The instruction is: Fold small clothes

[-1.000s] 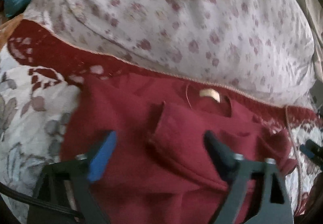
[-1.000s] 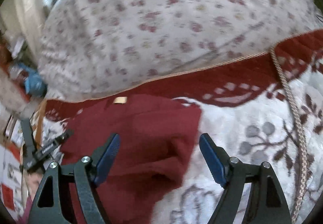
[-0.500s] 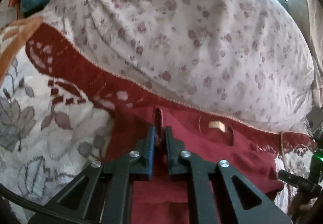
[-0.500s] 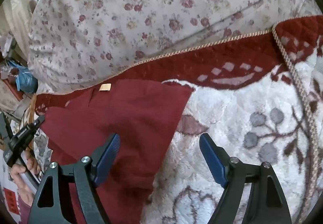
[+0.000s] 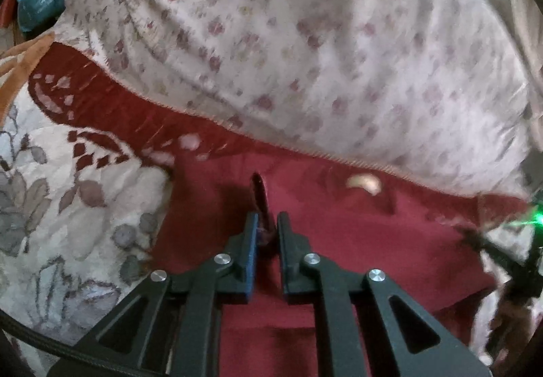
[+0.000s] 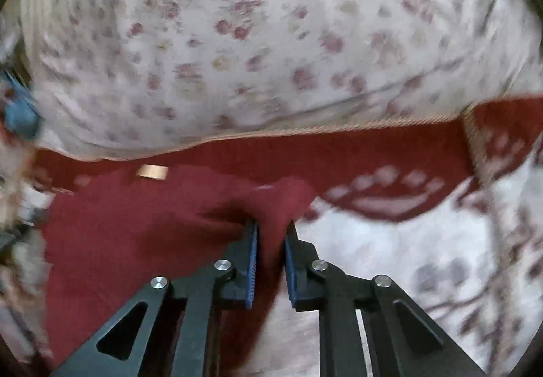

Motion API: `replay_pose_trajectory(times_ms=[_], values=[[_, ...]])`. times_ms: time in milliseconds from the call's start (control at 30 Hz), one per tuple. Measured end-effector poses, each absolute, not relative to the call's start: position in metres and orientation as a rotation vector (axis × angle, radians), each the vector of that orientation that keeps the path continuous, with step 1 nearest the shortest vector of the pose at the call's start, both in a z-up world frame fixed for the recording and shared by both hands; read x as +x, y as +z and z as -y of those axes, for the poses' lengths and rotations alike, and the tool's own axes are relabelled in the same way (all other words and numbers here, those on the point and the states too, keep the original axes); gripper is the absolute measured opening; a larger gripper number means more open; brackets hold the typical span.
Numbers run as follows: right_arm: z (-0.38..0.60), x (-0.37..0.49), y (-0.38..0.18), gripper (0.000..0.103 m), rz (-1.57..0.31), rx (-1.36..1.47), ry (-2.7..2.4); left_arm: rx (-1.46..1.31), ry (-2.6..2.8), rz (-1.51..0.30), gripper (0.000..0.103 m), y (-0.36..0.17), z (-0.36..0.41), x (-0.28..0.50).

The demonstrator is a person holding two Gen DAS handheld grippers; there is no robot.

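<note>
Left gripper (image 5: 264, 229) pinches garment (image 5: 339, 241) fold; right gripper (image 6: 271, 234) clamps its opposite corner. Cloth spans between grippers, collar label (image 6: 152, 171) ahead.

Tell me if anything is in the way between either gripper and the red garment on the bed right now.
Nothing visible is. The left gripper is shut on a raised pinch of the red garment, and the right gripper is shut on the garment's edge beside the floral blanket. Only fabric sits between each pair of fingers.
</note>
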State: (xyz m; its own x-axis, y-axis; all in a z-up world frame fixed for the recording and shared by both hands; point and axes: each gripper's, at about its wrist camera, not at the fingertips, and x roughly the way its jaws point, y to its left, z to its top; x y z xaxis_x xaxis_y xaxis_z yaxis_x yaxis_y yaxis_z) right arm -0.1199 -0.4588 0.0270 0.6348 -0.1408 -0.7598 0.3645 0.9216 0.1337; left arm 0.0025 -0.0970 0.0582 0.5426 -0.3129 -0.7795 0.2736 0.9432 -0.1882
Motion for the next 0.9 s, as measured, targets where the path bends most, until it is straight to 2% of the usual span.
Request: replay_pose_trajectory(times_ms=[100,200,233,267,333,467,533,633,700,767,800,900], values=[[0.471,-0.119,0.004,0.016,-0.924,0.363,-0.298,-0.025,-0.286,-1.017,0.01,0.037,0.094,0.01],[0.477,-0.131,0.017,0.023,-0.902,0.444,-0.297,-0.068,-0.291,-1.013,0.01,0.04,0.087,0.01],[0.475,-0.136,0.024,0.034,-0.886,0.443,-0.286,-0.066,-0.291,-1.004,0.011,0.042,0.087,0.009],[0.466,-0.143,0.035,0.051,-0.862,0.423,-0.255,-0.061,-0.289,-0.997,0.012,0.043,0.086,0.008],[0.449,-0.15,0.041,0.06,-0.867,0.365,-0.208,-0.059,-0.284,-1.002,0.012,0.042,0.085,0.007],[0.401,-0.165,0.003,0.06,-1.122,0.159,-0.151,-0.066,-0.271,-1.02,0.013,0.042,0.078,0.003],[0.398,-0.177,0.007,0.064,-1.058,0.139,-0.166,-0.072,-0.273,-1.018,0.015,0.044,0.075,0.0],[0.41,-0.186,0.021,0.064,-1.053,0.253,-0.128,-0.085,-0.269,-1.011,0.016,0.048,0.069,-0.004],[0.42,-0.191,0.036,0.073,-0.972,0.308,-0.151,-0.09,-0.23,-1.005,0.023,0.05,0.063,-0.004],[0.43,-0.189,0.043,0.09,-0.902,0.341,-0.197,-0.122,-0.181,-0.995,0.063,0.053,0.053,-0.003],[0.437,-0.185,0.043,0.09,-0.866,0.368,-0.232,-0.147,-0.173,-0.985,0.068,0.054,0.048,-0.003],[0.45,-0.163,0.03,0.09,-0.871,0.439,-0.279,-0.192,-0.187,-0.974,0.07,0.056,0.045,-0.001]])
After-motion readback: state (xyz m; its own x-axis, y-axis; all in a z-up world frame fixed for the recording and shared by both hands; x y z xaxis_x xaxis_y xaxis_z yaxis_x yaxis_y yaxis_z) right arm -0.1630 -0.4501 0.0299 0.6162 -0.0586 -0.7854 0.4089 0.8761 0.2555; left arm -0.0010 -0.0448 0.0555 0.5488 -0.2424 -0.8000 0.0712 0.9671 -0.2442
